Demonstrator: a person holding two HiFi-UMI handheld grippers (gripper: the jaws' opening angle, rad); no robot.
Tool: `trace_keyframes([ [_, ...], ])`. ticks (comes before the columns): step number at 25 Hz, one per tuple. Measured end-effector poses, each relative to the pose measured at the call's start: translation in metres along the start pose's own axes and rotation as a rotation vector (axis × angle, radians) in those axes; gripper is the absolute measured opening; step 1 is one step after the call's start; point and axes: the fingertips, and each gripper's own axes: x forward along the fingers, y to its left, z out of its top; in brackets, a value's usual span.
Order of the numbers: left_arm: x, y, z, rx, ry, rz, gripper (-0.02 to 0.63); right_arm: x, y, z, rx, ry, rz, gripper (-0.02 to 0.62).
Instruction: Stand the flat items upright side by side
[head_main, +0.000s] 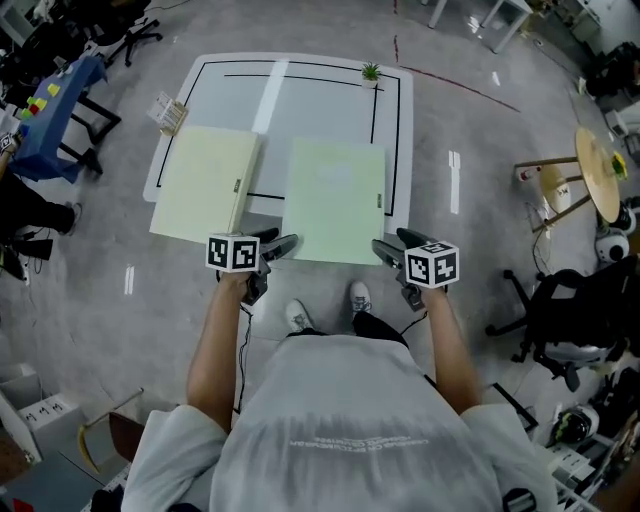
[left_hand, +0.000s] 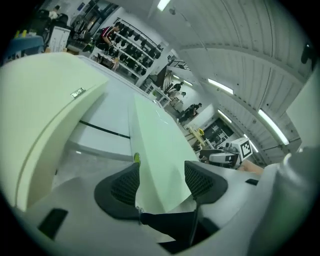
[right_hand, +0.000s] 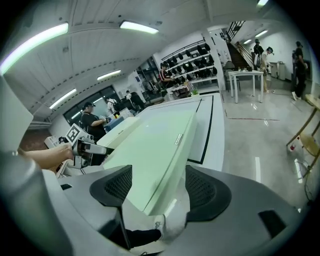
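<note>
While both pale-green flat items are lying flat on the white table (head_main: 300, 95), the person is working on the right flat item (head_main: 335, 200). It's sitting beside the left flat item (head_main: 205, 185) w/ a gap between them, and its near edge appears to be overhanging the table's front. The left gripper (head_main: 282, 246) is straddling that item's near-left corner and the right gripper (head_main: 388, 252) its near-right corner. In both gripper views the jaws are standing wide apart w/ the slab's edge between them and the pads aren't pinching, so neither is holding anything yet. To do this well, prob. best to be closing both sides at equal depth, biting in a bit from the corners, then raising the near edge evenly so it's pivoting on the far edge w/o twisting. Main risk is the slab slipping or toppling once vertical, so it should be landing parallel to the left one, leaving room for that one alongside.
</note>
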Motion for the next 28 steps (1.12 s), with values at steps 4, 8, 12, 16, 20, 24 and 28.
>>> trace_keyframes([
  [4,0.009,0.005,-0.005,-0.07,0.005,-0.075,0.288,0.009,0.005,-0.012,-0.003,0.052,0.009,0.339],
  [8,0.013,0.019,-0.012,-0.146,0.0,-0.093,0.29,0.023,0.008,-0.013,-0.002,0.087,0.014,0.339],
  [12,0.02,0.021,-0.014,-0.26,-0.033,-0.176,0.296,0.037,0.007,-0.014,-0.026,0.121,0.023,0.345],
  [16,0.026,0.02,-0.016,-0.342,-0.079,-0.205,0.301,0.043,0.003,-0.017,-0.054,0.135,0.003,0.354],
  [20,0.031,0.021,-0.02,-0.38,-0.077,-0.238,0.313,0.047,0.002,-0.019,-0.028,0.152,0.022,0.359],
  [24,0.034,0.02,-0.023,-0.373,-0.051,-0.265,0.316,0.049,-0.002,-0.025,0.019,0.174,0.03,0.359],
  [28,0.035,0.016,-0.022,-0.327,-0.022,-0.251,0.316,0.049,-0.005,-0.026,0.03,0.191,0.039,0.36],
])
